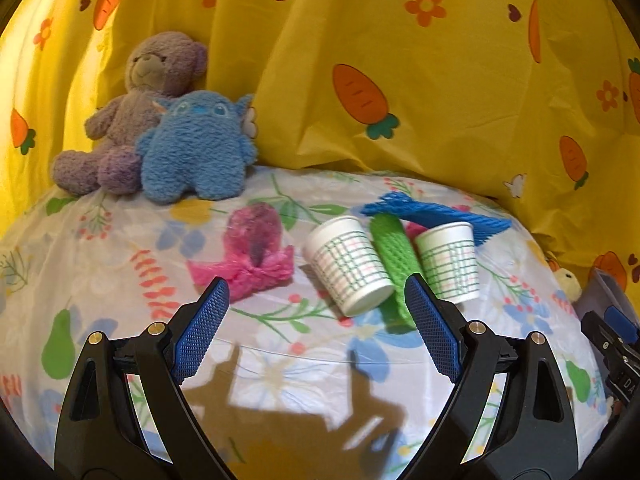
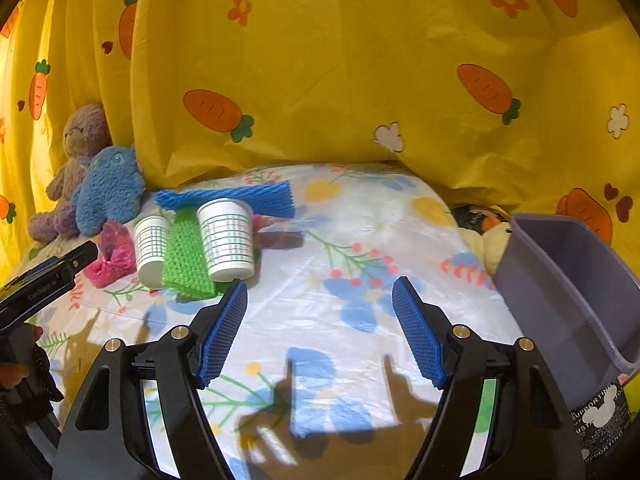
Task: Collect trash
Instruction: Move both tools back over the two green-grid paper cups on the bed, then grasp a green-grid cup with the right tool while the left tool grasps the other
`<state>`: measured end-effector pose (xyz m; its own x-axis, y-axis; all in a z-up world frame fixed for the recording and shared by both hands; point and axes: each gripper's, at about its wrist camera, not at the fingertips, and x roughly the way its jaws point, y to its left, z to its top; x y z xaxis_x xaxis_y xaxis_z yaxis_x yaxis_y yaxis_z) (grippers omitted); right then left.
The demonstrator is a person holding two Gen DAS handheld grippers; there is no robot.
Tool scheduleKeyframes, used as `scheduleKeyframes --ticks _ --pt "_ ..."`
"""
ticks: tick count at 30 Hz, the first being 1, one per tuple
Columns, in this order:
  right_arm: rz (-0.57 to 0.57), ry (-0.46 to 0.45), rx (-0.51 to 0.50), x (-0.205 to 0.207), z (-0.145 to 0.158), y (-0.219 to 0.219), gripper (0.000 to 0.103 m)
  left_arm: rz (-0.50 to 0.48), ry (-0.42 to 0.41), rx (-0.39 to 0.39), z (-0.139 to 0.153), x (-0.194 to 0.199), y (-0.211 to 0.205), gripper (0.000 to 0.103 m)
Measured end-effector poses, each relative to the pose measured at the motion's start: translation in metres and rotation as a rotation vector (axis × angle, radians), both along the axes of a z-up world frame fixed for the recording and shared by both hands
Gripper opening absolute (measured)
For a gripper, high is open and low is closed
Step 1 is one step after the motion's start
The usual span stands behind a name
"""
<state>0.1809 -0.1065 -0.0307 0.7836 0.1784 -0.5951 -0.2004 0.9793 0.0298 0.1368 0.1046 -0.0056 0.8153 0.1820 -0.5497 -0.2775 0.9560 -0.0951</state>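
Trash lies on a floral sheet (image 1: 120, 240): a pink foam net (image 1: 256, 256), two checked paper cups on their sides (image 1: 348, 264) (image 1: 450, 260), a green foam net (image 1: 394, 264) between them and a blue foam net (image 1: 436, 214) behind. My left gripper (image 1: 316, 320) hovers open just short of the left cup, nothing between its fingers. In the right wrist view the same cups (image 2: 151, 250) (image 2: 228, 238), green net (image 2: 186, 260), blue net (image 2: 236, 196) and pink net (image 2: 114, 256) lie upper left. My right gripper (image 2: 320, 320) is open over bare sheet, to the right of the cups.
A grey plastic bin (image 2: 560, 280) stands at the right edge of the sheet. A purple teddy bear (image 1: 136, 112) and a blue plush toy (image 1: 196, 148) sit at the back left. A yellow carrot-print cloth (image 1: 400, 60) hangs behind. A yellow soft toy (image 2: 486, 240) lies beside the bin.
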Motion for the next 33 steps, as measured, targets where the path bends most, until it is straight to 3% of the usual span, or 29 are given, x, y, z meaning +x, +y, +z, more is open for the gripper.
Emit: scheduleKeyframes --ticks 9,21,24,27,28,33 --pt "0.074 0.080 -0.025 0.053 -0.014 0.058 0.073 0.049 -0.004 -0.025 0.006 0.008 0.025 0.088" --pt "0.124 0.184 0.037 0.107 -0.047 0.085 0.073 0.024 0.032 -0.085 -0.012 0.038 0.024 0.088" --pt "0.134 0.206 0.058 0.114 -0.054 0.087 0.071 0.013 0.050 -0.097 -0.018 0.045 0.022 0.088" --pt "0.144 0.230 0.068 0.119 -0.059 0.088 0.064 0.001 0.067 -0.103 -0.024 0.053 0.019 0.088" --pt "0.146 0.236 0.070 0.120 -0.061 0.088 0.057 0.000 0.073 -0.100 -0.025 0.055 0.017 0.088" --pt "0.166 0.223 0.057 0.115 -0.061 0.088 0.052 -0.027 0.101 -0.123 -0.035 0.067 0.013 0.088"
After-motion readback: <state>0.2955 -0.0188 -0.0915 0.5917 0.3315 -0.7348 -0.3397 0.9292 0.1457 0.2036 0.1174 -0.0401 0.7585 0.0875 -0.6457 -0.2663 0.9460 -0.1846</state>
